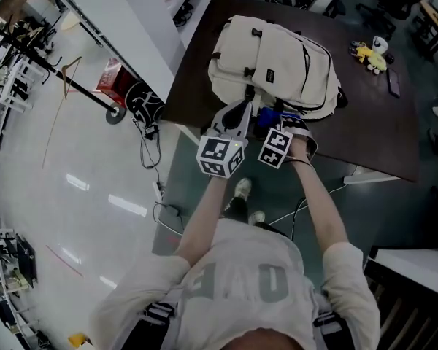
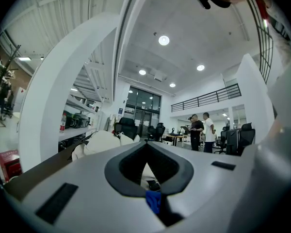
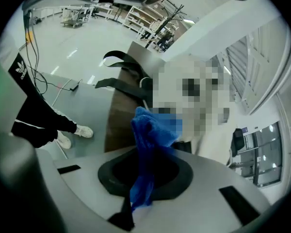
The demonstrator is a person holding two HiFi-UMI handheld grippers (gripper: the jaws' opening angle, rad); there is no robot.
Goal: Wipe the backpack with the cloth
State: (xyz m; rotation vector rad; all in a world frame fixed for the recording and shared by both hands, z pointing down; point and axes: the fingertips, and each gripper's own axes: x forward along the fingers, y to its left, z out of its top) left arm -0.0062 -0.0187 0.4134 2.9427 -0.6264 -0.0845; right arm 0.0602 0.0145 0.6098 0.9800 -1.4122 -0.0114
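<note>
Left tool (image 2: 149, 171): jaws drawn together, with a small blue scrap of the cloth (image 3: 153, 130) nipped at their seam. Right tool (image 3: 145, 176): jaws closed on the same cloth, which stands bunched ahead of them. The backpack (image 1: 277, 60) lies on the bench (image 1: 379, 130) just beyond both tool tips. Likely risks: the left tool's slight hold may slip if the tools part. A bunched cloth wipes little. With neither tool steadying it, the backpack may slide under the stroke.
</note>
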